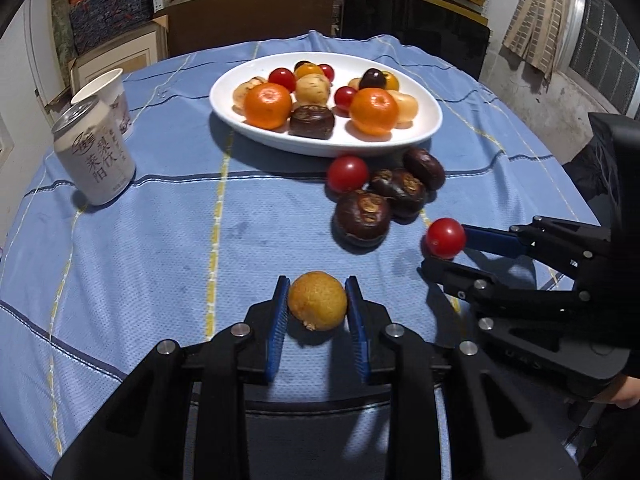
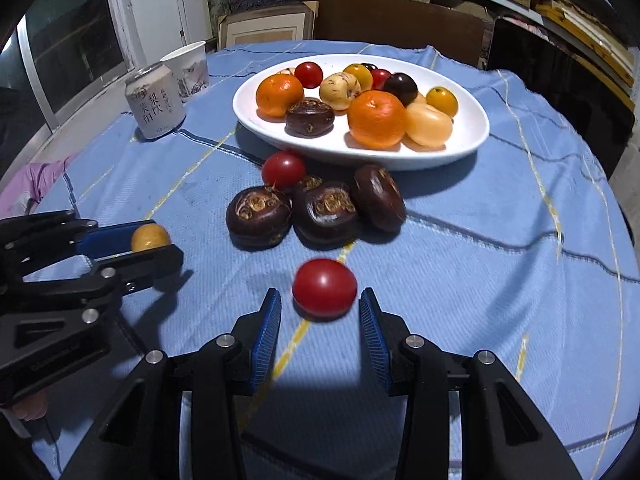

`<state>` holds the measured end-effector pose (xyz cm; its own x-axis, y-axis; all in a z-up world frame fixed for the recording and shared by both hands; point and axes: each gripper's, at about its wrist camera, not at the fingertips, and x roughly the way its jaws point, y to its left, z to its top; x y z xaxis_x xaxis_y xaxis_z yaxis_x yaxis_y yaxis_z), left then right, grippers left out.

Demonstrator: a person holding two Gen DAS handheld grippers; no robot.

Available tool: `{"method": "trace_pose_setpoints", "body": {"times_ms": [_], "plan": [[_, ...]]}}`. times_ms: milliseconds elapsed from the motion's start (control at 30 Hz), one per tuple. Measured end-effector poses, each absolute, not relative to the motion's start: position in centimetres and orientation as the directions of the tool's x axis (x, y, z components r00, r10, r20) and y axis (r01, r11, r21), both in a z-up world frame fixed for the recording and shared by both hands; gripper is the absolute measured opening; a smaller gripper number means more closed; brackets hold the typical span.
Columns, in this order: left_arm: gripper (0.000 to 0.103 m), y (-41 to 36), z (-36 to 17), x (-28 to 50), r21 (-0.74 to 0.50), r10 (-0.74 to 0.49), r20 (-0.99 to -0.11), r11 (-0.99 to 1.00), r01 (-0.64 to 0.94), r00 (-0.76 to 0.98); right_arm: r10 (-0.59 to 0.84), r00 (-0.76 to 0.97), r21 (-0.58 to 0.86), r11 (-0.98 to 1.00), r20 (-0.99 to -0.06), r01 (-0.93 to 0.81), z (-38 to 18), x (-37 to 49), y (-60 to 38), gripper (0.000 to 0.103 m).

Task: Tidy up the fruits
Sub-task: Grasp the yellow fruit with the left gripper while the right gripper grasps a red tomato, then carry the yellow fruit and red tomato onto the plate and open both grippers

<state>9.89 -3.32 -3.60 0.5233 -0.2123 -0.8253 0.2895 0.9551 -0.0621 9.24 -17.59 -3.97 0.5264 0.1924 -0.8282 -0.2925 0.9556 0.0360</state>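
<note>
A person held a two-finger gripper in each hand above a table draped in a blue cloth (image 1: 120, 248), sorting small fruits. The left gripper (image 1: 317, 298) was clenched on a small yellow-brown fruit (image 1: 317, 300), its blue pads (image 1: 280, 312) pressed against both sides, the fruit sitting near the fingertips. The right gripper (image 2: 320, 304) framed a red cherry tomato (image 2: 324, 287) between its fingers (image 2: 267, 320); from its own camera a slim gap showed on either side of the tomato, so the fingers looked released rather than grasping, though in the left camera's view the tomato (image 1: 445, 237) seemed to sit right against the fingertips. Just beyond the right gripper's fingertips lay a cluster of dark brown water chestnuts (image 2: 316, 208) with another cherry tomato (image 2: 283, 169) behind them, and farther ahead of both grippers stood a white oval plate (image 1: 424, 128) already holding tangerines, tomatoes and pale fruits. A drink can (image 1: 94, 152) and a paper cup (image 1: 110, 92) stood well off to the left of the left gripper's fingers. The step in hand appeared to be carrying the gripped fruit to the plate while the right side took its tomato; doing it well would call for squeezing the soft tomato gently at its widest part, lifting both pieces clear over the chestnuts, and setting them into bare spots on the plate so nothing rolled off
</note>
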Motion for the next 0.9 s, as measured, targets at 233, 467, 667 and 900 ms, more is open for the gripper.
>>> {"method": "trace_pose_setpoints", "body": {"times_ms": [233,467,667,900], "plan": [[0.027,-3.5,-4.1,10.2,-0.066,-0.21,-0.832,0.957,0.284,0.514,0.19,0.533,0.036,0.958,-0.824,-0.286,-4.0,9.7,-17.5,0.032],[0.027,-4.1,-3.6,10.2,-0.056,-0.205,-0.829,0.956,0.289,0.52,0.197,0.546,0.051,0.961,-0.814,-0.271,-3.3,8.9,-18.7,0.032],[0.027,-4.6,-2.0,10.5,-0.029,-0.198,-0.819,0.952,0.305,0.539,0.192,0.581,0.033,0.962,-0.791,-0.272,-1.2,8.5,-20.1,0.032],[0.027,-5.0,2.1,12.9,-0.028,-0.222,-0.782,0.946,0.323,0.583,0.218,0.622,0.047,0.959,-0.752,-0.28,2.9,10.3,-22.0,0.032]]}}
